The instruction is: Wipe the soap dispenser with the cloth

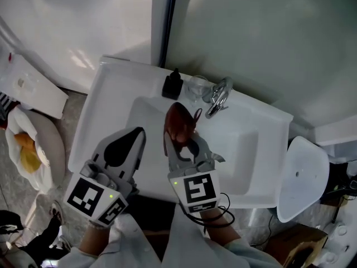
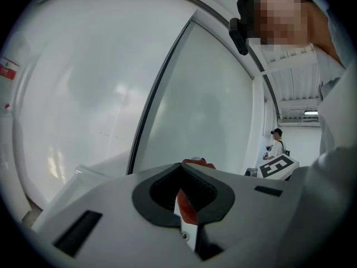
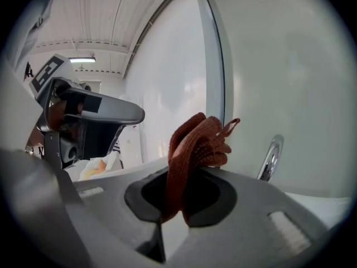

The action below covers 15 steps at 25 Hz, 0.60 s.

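Observation:
The white sink (image 1: 111,94) has a black pump-top soap dispenser (image 1: 172,85) on its back rim, next to a clear glass (image 1: 197,86) and a chrome tap (image 1: 218,96). My right gripper (image 1: 181,141) hovers over the basin, shut on a rust-red cloth (image 1: 179,123) that bunches up above the jaws (image 3: 195,144). The cloth is a short way in front of the dispenser and does not touch it. My left gripper (image 1: 136,134) sits to the left over the basin's left side, jaws together and nothing seen in them from above. A bit of the red cloth (image 2: 198,162) shows past its tips (image 2: 183,169).
White wall panels with a dark vertical seam (image 1: 167,21) stand behind the sink. A bag holding something yellow (image 1: 25,149) lies on the floor to the left. At the right is a white rounded lid (image 1: 301,177). A person (image 2: 276,144) stands far off.

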Available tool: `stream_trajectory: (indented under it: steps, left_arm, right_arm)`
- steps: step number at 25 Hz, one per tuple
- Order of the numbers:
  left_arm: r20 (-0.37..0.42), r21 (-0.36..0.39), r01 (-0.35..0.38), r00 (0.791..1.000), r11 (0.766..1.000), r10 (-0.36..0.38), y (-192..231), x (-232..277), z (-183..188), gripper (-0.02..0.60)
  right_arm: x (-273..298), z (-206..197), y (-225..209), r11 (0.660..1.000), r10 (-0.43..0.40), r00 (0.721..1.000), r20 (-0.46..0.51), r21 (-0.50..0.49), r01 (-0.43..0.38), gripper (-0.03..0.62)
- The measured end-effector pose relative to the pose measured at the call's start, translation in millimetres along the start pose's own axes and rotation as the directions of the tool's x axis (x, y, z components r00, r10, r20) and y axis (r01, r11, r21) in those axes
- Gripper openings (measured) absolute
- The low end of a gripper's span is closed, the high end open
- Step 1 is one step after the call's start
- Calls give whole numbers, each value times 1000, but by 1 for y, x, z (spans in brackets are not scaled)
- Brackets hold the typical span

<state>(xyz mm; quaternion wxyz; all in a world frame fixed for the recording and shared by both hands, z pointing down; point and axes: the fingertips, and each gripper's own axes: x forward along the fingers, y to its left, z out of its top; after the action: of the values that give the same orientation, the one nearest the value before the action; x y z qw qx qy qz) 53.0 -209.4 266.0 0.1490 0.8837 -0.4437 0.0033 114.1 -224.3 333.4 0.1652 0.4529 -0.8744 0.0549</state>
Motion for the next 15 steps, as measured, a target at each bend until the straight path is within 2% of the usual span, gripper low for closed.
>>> stream_trajectory:
  steps: [8,15]
  left_arm:
    - [-16,3,58,998,998,-58,27,5,7,5]
    - [-29,-6,92,995,996,-92,53,5,5,5]
  right_arm:
    - [35,-4,-11,988,-143,989,-49,-68,139,55]
    - [71,-13,-34,949,-290,947,-135,-172,266,55]
